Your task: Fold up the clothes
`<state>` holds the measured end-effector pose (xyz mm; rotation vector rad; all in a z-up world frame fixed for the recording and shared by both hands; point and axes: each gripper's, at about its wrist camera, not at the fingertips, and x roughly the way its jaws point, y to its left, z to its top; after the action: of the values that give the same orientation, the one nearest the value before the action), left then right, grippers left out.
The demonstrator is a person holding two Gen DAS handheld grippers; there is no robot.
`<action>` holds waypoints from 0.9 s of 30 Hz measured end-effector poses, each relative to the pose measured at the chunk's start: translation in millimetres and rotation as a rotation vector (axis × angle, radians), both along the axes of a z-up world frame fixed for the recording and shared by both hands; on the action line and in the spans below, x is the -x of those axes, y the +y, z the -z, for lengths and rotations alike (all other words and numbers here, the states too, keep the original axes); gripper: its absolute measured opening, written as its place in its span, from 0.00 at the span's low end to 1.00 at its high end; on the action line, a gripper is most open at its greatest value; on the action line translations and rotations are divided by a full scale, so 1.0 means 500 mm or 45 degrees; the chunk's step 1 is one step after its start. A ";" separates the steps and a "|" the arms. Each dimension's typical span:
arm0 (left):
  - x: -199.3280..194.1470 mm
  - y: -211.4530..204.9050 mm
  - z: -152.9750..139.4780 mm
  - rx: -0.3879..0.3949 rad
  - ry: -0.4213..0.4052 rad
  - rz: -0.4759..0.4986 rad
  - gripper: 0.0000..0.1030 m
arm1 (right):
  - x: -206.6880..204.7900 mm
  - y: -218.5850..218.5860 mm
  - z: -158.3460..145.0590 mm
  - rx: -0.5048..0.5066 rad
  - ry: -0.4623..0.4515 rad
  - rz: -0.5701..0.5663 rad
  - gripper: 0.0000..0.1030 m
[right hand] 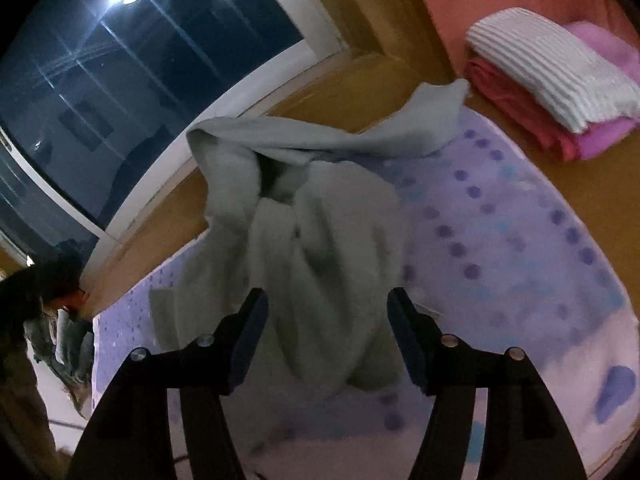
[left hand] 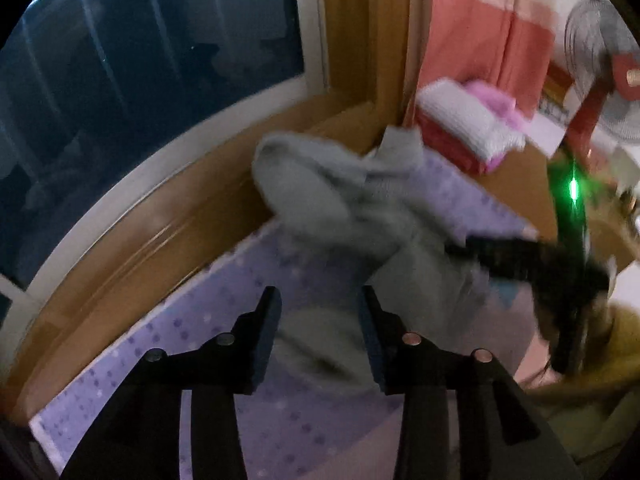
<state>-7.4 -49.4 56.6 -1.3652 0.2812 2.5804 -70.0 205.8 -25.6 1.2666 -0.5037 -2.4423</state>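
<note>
A crumpled grey garment [left hand: 360, 216] lies in a heap on a lilac dotted mat [left hand: 224, 320], one end draped onto the wooden ledge. My left gripper [left hand: 319, 294] hovers open over the garment's near end, with nothing between its fingers. In the right wrist view the same garment [right hand: 312, 240] is bunched in twisted folds, and my right gripper [right hand: 327, 294] stands open just above its near part. The right gripper [left hand: 516, 258] also shows in the left wrist view as a blurred black shape with a green light, at the garment's right side.
A folded stack of white, red and pink cloth [right hand: 552, 84] sits on the wooden ledge [right hand: 580, 184] at the far right. A dark window [left hand: 120, 80] runs along the left. A fan [left hand: 600, 60] stands at the far right. Some loose clothes [right hand: 68, 340] lie beyond the mat's left edge.
</note>
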 end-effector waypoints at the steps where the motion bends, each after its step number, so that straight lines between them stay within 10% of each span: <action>1: 0.011 -0.006 0.007 0.006 0.007 -0.004 0.39 | 0.005 -0.013 0.002 -0.043 0.007 0.006 0.61; 19: 0.342 0.037 0.166 -0.019 0.040 -0.018 0.37 | 0.050 -0.063 0.072 -0.206 -0.140 0.133 0.65; 21: 0.343 0.039 0.175 -0.084 0.028 -0.001 0.07 | 0.054 -0.064 0.076 -0.213 -0.128 0.139 0.64; 23: 0.324 0.028 0.163 -0.132 0.058 -0.022 0.03 | 0.058 -0.074 0.072 -0.246 -0.106 0.087 0.29; 27: 0.274 -0.009 0.121 -0.210 0.146 -0.096 0.00 | 0.051 -0.070 0.046 -0.231 -0.066 0.083 0.16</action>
<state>-144.5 -53.9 -4.0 -1.1955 0.0329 2.6799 -95.6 171.0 -48.8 1.4089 -0.3484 -2.5637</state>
